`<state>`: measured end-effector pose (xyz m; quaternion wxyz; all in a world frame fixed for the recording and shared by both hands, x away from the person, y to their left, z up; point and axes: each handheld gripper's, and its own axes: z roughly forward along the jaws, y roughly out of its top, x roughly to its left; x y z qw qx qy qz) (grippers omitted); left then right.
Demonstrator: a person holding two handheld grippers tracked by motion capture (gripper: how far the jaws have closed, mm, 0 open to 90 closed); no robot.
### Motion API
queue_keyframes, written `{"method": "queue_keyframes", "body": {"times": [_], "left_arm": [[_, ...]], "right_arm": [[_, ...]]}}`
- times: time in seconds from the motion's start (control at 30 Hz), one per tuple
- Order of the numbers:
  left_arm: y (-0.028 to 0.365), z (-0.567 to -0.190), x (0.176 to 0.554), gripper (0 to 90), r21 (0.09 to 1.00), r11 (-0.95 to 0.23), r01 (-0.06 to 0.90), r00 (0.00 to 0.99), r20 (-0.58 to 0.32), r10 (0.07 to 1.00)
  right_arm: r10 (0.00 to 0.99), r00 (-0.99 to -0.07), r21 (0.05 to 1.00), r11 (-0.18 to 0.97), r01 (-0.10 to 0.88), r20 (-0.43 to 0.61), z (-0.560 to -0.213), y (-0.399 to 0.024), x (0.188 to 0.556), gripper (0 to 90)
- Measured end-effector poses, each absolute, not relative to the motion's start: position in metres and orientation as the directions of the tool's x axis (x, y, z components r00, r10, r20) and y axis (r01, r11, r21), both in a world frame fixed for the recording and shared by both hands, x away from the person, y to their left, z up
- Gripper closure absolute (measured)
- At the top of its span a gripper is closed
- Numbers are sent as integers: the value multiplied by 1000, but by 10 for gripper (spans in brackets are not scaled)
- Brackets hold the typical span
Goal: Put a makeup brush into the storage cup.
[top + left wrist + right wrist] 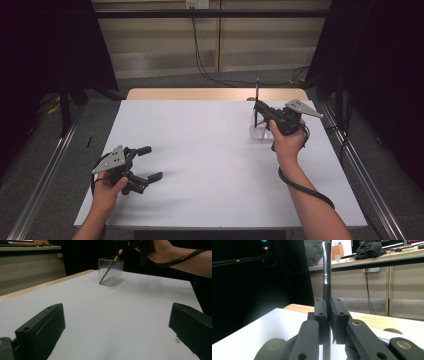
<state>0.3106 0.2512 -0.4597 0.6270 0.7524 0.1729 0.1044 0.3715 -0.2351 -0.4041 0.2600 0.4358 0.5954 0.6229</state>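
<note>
One slim, glossy black stick stands upright, clenched in the right claw.

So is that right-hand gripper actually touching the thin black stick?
Touching. In the right gripper view, the right gripper has its two jaws closed flat against the black stick, which stands upright between them.

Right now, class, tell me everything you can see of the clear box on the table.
The box is a small see-through container, plastic by its look, with straight walls and an open top. It stands upright on the white table, toward the far right part. A thin dark stick with a pale tip leans inside it. The right tool hangs just above the box, shut on a black rod held upright; whether that rod touches the box cannot be told.
</note>
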Motion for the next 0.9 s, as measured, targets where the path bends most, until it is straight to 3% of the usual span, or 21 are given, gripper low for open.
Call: {"method": "queue_keyframes", "body": {"times": [0.9], "left_arm": [[252, -458, 309, 4, 980, -152, 126, 916, -55, 398]], "right_arm": [[877, -435, 976, -154, 152, 206, -393, -245, 384, 846]]}}
